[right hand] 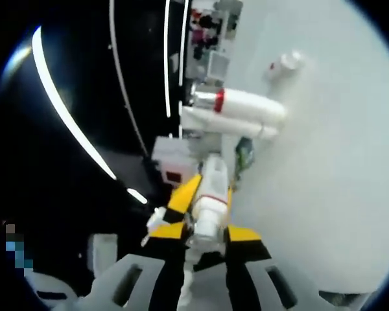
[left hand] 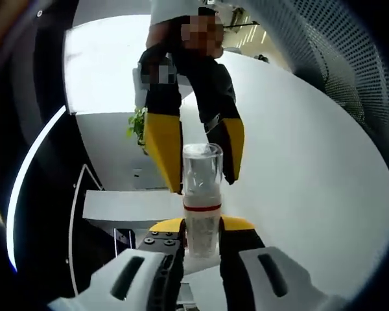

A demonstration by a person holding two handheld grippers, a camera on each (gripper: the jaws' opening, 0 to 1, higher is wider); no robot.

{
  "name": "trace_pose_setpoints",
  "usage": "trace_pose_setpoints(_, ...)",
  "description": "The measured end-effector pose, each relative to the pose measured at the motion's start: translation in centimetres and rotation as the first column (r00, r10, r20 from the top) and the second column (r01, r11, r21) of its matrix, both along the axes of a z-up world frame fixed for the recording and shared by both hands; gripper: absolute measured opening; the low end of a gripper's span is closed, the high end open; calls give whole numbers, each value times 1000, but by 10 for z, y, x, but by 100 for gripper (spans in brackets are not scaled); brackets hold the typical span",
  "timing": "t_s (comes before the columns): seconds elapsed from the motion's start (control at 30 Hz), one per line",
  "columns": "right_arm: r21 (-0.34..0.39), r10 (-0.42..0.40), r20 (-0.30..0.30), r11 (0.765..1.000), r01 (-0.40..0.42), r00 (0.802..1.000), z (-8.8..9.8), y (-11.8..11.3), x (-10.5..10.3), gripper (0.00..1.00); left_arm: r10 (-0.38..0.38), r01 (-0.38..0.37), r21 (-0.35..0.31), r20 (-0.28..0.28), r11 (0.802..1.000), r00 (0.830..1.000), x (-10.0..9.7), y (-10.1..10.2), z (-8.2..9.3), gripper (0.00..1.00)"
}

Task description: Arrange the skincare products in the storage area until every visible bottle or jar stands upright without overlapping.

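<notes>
Yellow-tipped jaws of left gripper (left hand: 201,236) are pinching a clear bottle (left hand: 201,194) w/ red band, low on its body, above white table (left hand: 311,194). Right gripper (right hand: 205,236) is clamping the same bottle (right hand: 209,194) from opposite side. Looks like smooth rigid plastic, cylindrical, prob light & slippery; grip mid-body, below clear cap. White tube (right hand: 236,107) w/ red ring is lying on its side further off.
</notes>
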State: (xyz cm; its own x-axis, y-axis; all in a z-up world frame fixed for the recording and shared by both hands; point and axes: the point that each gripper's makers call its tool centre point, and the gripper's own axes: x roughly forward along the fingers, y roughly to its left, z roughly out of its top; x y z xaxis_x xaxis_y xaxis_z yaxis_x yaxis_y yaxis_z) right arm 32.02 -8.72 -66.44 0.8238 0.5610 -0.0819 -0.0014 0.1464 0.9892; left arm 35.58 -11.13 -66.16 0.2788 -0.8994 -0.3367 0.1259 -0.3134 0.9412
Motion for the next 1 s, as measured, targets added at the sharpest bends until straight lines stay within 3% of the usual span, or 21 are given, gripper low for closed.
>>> trace_pose_setpoints(0.13, 2, -25, 12, 1000, 25, 1000, 1, -4, 2, 23, 20, -21, -11, -28, 1000, 999, 3, 0, 0, 22)
trace_pose_setpoints(0.2, -6, -33, 17, 999, 33, 999, 1, -8, 3, 24, 41, -43, -25, -76, 999, 996, 7, 0, 0, 22)
trace_pose_setpoints(0.33, -49, -59, 26, 997, 60, 998, 2, -19, 4, 25, 53, -56, -29, -88, 998, 995, 9, 1, -1, 22)
trace_pose_setpoints(0.4, -96, -54, 41, 994, 58, 998, 2, -23, 4, 27, 64, -69, -37, -126, 997, 990, 10, 1, -3, 22)
trace_pose_setpoints(0.5, -151, -56, 49, 986, 63, 997, 2, -28, 4, 28, 72, -77, -35, -139, 996, 988, 11, 1, -4, 22)
trace_pose_setpoints(0.6, -311, -28, 74, 949, 50, 997, 1, -31, 2, 28, 81, -89, -38, -192, 995, 978, 11, 1, -7, 22)
trace_pose_setpoints(0.63, -333, -28, 85, 941, 55, 996, 2, -32, 2, 28, 82, -92, -36, -211, 995, 974, 10, 1, -9, 22)
trace_pose_setpoints(0.73, -417, -22, 113, 906, 68, 993, 6, -37, 3, 29, 103, -122, -48, -294, 991, 950, 12, 0, -11, 22)
trace_pose_setpoints(0.8, -466, -10, 138, 882, 73, 990, 11, -40, 2, 29, 125, -157, -61, -363, 986, 923, 15, 0, -10, 22)
trace_pose_setpoints(0.87, -478, -8, 143, 875, 76, 990, 15, -42, 2, 28, 133, -167, -60, -376, 984, 917, 18, 0, -9, 22)
trace_pose_setpoints(1.0, -552, 22, 155, 831, 68, 988, 19, -43, 2, 29, 156, -208, -53, -490, 977, 858, 20, 2, -16, 22)
